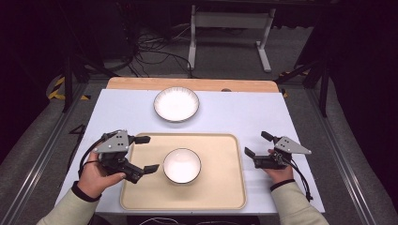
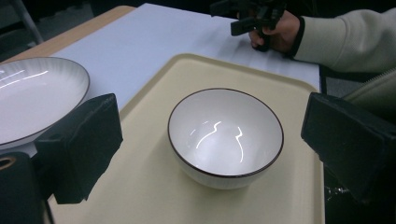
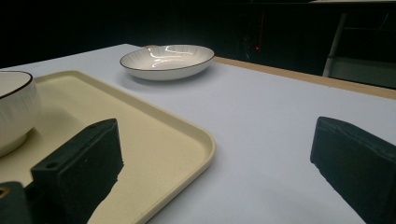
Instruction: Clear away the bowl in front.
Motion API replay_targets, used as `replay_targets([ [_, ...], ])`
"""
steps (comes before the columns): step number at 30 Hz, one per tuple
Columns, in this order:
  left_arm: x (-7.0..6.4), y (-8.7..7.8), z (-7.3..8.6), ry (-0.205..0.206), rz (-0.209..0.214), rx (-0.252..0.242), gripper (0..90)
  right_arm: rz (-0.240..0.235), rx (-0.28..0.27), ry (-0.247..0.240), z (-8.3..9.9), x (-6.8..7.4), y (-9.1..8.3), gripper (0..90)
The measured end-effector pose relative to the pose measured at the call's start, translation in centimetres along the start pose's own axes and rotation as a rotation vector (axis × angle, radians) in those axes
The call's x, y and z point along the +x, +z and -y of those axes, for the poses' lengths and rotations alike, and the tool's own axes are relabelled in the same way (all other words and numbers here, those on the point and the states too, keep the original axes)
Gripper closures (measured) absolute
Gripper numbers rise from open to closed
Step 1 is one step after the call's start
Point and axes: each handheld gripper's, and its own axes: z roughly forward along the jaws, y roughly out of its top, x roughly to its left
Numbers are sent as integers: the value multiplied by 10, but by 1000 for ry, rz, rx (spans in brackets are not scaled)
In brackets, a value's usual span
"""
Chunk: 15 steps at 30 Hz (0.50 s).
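The left gripper (image 1: 147,154), held in the left hand (image 1: 96,178), has its jaws spread wide, facing the bowl (image 1: 182,165). The right gripper (image 1: 257,144), in the right hand (image 1: 280,171), is likewise agape, well apart from that bowl.

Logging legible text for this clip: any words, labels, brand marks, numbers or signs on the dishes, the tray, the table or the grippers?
None can be read.
Bowl: plain white, dark rim, no mark.
Plate: plain white, no print.
Tray: plain beige, no label.
Left gripper and right gripper: no lettering visible.
Yellow-black hazard stripes on the floor: a marking, no words.
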Motion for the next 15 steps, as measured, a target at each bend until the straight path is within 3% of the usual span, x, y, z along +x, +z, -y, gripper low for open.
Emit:
replay_targets([
  [7,6,-8,14,-25,-44,-37,51,0,-1,0,0,0,0,24],
  [9,7,-11,19,-11,-64,-47,49,0,-1,0,0,0,0,24],
  [11,10,-17,27,-16,-96,-75,49,0,0,0,0,0,0,24],
  [15,14,-24,39,-44,-110,-116,51,0,-1,-3,0,0,0,24],
])
